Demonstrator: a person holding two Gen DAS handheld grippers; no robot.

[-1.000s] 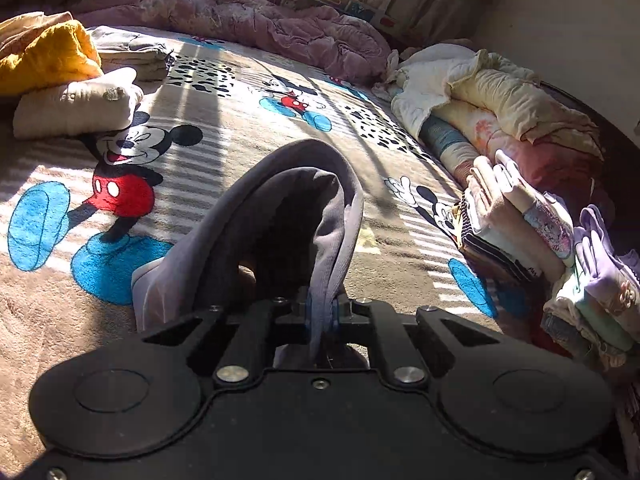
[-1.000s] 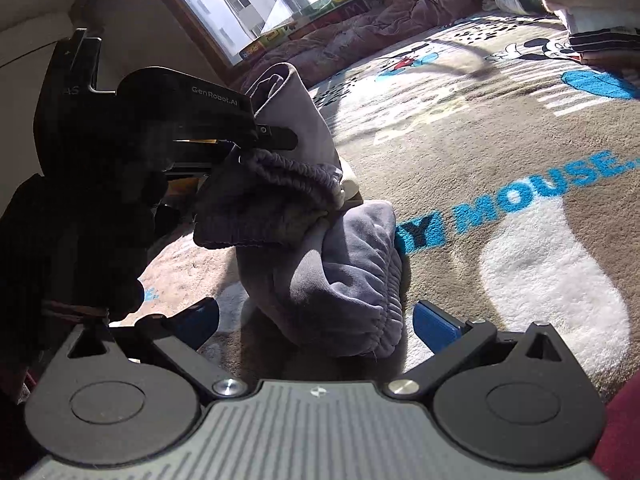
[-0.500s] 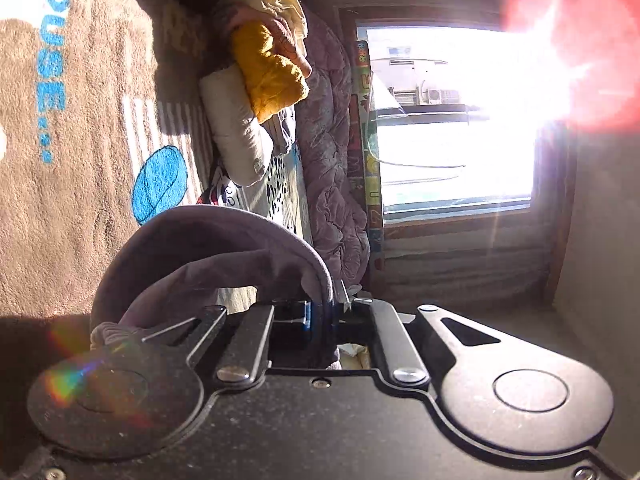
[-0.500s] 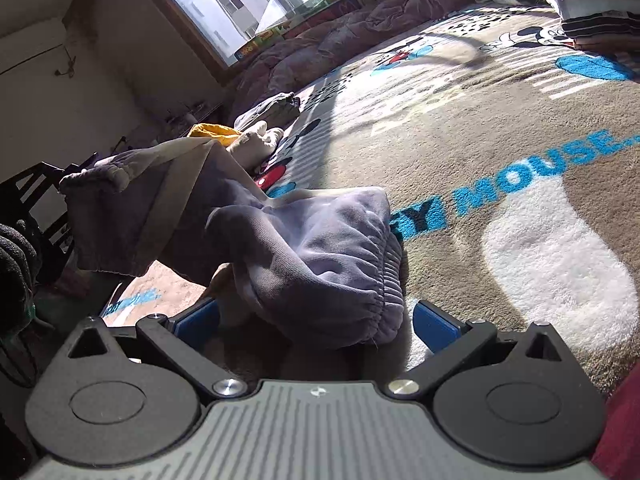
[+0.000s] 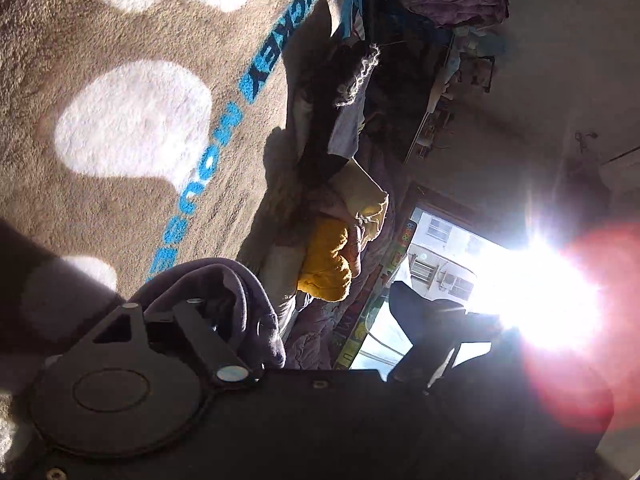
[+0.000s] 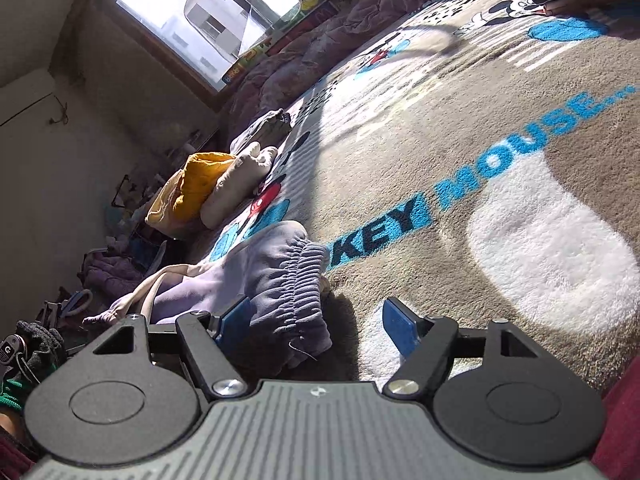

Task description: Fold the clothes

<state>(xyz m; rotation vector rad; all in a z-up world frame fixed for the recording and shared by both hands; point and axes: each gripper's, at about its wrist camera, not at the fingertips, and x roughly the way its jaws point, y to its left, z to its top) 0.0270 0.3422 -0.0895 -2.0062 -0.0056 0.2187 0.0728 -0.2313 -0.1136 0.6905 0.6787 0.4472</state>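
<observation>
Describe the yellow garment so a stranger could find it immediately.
Start from the Mickey Mouse blanket covering the bed and follow it toward the window. Near that edge lies the mustard-yellow garment, bunched against a cream folded bundle; it is the only bright yellow item.

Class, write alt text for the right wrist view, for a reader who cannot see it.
The open right gripper hovers low over a rumpled grey-purple garment lying on a brown Mickey Mouse blanket, its elastic waistband bunched beside the left blue finger pad. Farther back lie a yellow garment and a cream bundle, below a sunlit window.
</observation>
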